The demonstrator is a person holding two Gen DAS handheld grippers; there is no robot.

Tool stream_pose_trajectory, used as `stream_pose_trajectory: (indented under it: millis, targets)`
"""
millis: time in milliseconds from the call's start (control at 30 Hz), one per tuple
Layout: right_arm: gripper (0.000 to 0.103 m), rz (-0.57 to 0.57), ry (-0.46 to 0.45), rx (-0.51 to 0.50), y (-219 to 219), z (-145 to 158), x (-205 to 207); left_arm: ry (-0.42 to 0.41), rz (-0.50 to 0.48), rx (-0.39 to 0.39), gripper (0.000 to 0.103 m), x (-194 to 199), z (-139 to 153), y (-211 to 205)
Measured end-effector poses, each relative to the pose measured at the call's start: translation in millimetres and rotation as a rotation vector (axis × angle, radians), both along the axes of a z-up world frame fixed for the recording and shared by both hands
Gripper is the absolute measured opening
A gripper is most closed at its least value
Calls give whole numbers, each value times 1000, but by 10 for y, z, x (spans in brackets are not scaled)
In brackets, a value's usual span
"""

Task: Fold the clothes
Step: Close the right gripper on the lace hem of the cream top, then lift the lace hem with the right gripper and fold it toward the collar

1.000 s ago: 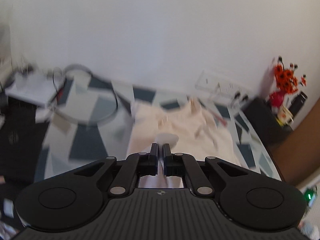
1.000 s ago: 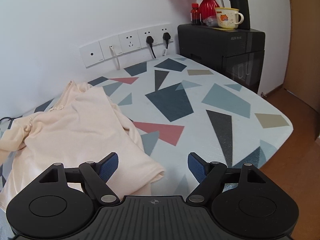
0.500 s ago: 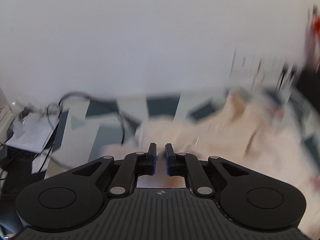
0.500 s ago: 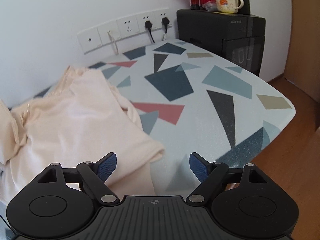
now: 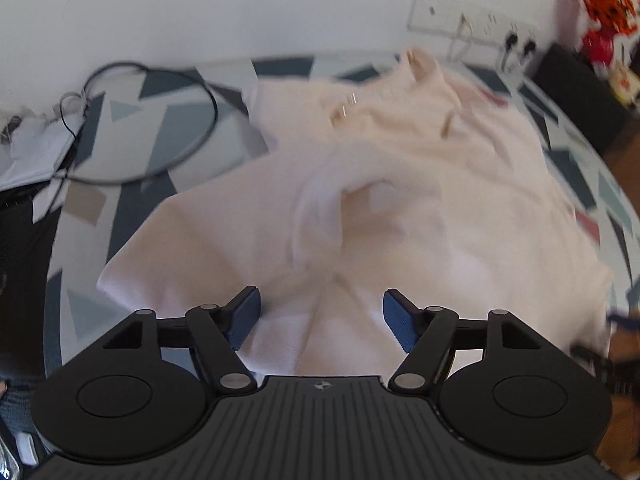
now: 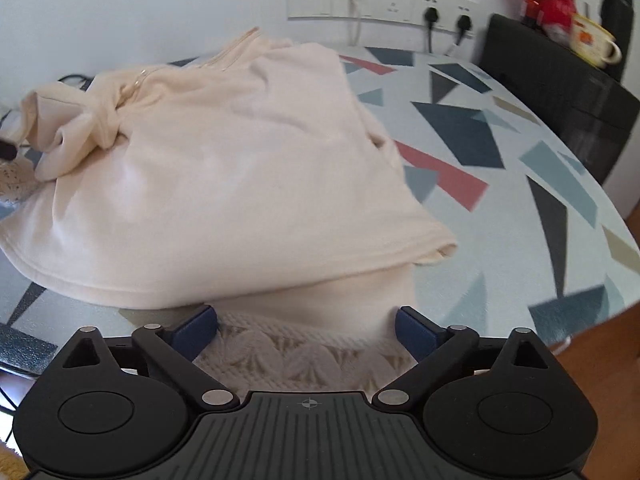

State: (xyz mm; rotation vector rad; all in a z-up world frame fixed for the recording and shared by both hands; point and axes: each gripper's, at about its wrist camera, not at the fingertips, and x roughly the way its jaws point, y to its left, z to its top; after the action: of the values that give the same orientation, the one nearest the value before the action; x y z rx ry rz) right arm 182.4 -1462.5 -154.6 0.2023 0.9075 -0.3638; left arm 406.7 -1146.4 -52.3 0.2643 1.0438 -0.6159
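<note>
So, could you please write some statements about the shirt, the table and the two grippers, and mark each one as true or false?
1. The cream shirt lies on a table with a pattern of coloured triangles. True.
2. The left gripper is clamped shut on the shirt. False: its jaws are opening and the pads stand apart, with cloth below them.
3. Two black plugs sit in the wall sockets behind the table. True.
4. The right gripper holds a mug. False: its jaws are opening with nothing gripped; the mug stands on the black cabinet.
5. The shirt is folded into a neat square. False: it is spread out and rumpled.
</note>
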Motion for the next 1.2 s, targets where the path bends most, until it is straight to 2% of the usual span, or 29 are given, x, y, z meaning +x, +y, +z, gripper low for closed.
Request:
stream_pose_trajectory:
  millis: [67,167,233,367,467,533,567,633,733,867,933,1033,1200]
  targets:
    - [100,13,22,7,8,-24,94,16,-17,51,70,-99,-157,20]
    - [102,23,52,25,-17,-56,172,-16,-33,120,73,-223,-320,3]
    - [102,35,59,28,-41,-70,189,-49,-49,146,79,-270,-377,-44]
    - [100,39,59,56,-132,-65,182,-86,-39,195,81,-260,-461,-143]
    - [90,42,50,50,-206,-45,161,-70,17,174,81,-162,-492,-139]
    - [75,34,45,54,-275,-18,141,-49,57,155,84,-87,-509,-128]
    - [70,14,41,71,-342,4,129,-43,67,152,84,-66,-514,-128]
    - [49,-26,34,106,-481,46,106,-41,67,159,86,-65,-518,-136]
    - [32,-101,24,144,-742,67,59,-34,66,159,86,-74,-517,-127]
    - [22,-324,-3,177,-1220,123,-90,-29,64,161,85,-87,-512,-118]
    - [21,-461,-64,221,-1495,213,-228,-22,71,162,85,-90,-512,-113]
    - [19,-622,-140,186,-1885,404,-396,-12,91,163,85,-98,-516,-95]
    - [19,-719,-236,130,-2397,681,-337,1,133,151,85,-124,-521,-53]
